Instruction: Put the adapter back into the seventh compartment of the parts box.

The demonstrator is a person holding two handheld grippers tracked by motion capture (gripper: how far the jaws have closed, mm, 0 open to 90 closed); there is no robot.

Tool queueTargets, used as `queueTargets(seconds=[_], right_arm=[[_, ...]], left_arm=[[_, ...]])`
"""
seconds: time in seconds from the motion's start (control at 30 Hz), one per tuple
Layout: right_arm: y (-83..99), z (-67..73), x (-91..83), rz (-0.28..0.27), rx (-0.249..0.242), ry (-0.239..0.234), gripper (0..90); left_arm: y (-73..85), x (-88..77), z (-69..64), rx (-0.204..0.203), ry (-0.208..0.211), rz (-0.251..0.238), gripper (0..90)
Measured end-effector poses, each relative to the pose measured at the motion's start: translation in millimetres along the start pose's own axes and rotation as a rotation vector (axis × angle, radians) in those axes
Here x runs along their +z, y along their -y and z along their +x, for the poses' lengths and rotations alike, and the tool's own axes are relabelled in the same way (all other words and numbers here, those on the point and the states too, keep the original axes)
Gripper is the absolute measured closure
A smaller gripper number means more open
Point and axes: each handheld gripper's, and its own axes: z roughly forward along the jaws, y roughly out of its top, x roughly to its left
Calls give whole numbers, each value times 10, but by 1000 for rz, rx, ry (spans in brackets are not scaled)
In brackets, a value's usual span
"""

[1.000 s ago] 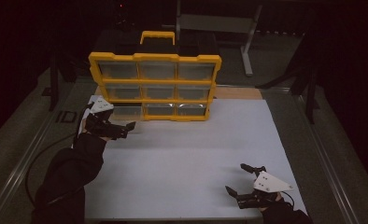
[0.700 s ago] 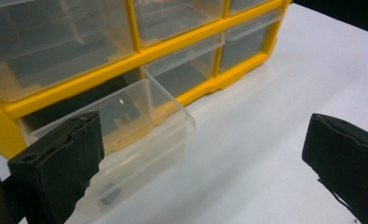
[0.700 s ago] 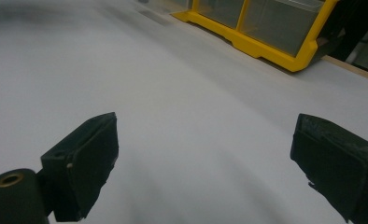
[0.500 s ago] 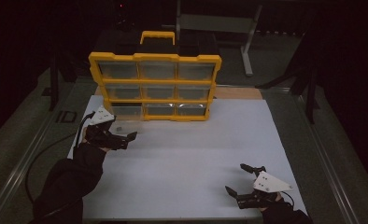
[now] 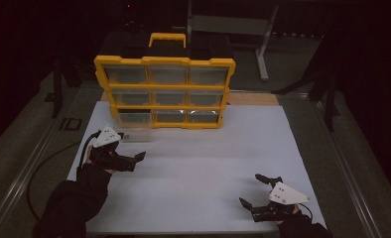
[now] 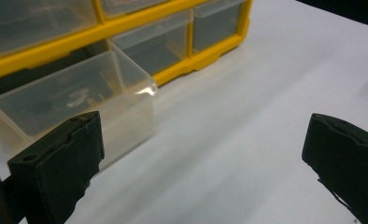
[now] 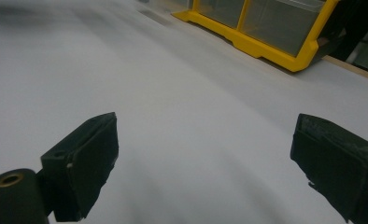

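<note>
Clear drawer (image 5: 132, 132) pulled out of the yellow organizer's (image 5: 164, 62) bottom-left slot, near the table's (image 5: 208, 163) far-left corner. The left gripper (image 5: 136, 159), jaws apart, lies nearest, the drawer beyond and left of them. The right gripper (image 5: 257, 191), jaws apart, rests well apart. The left gripper view reveals small parts inside.

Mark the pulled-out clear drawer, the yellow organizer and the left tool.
clear drawer (image 6: 79, 100), left gripper view, on its near side wall.
yellow organizer (image 5: 163, 61), high view, on its top frame bar.
left tool (image 5: 134, 159), high view, between its fingertips.
</note>
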Motion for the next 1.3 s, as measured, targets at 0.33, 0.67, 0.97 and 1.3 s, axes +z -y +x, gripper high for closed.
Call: queueTargets(seconds=[0.33,0.67,0.97,1.3], right_arm=[[-1,3,-1,0,-1,1,78],[-1,4,-2,0,0,0,78],[-1,6,-2,1,1,-1,78],[1,6,-4,2,1,-2,78]], left_arm=[[197,-11,-87,-1,16,9,0],[413,18,-221,19,46,20,0],[579,57,-285,34,60,27,0],[670,45,-293,32,56,22,0]])
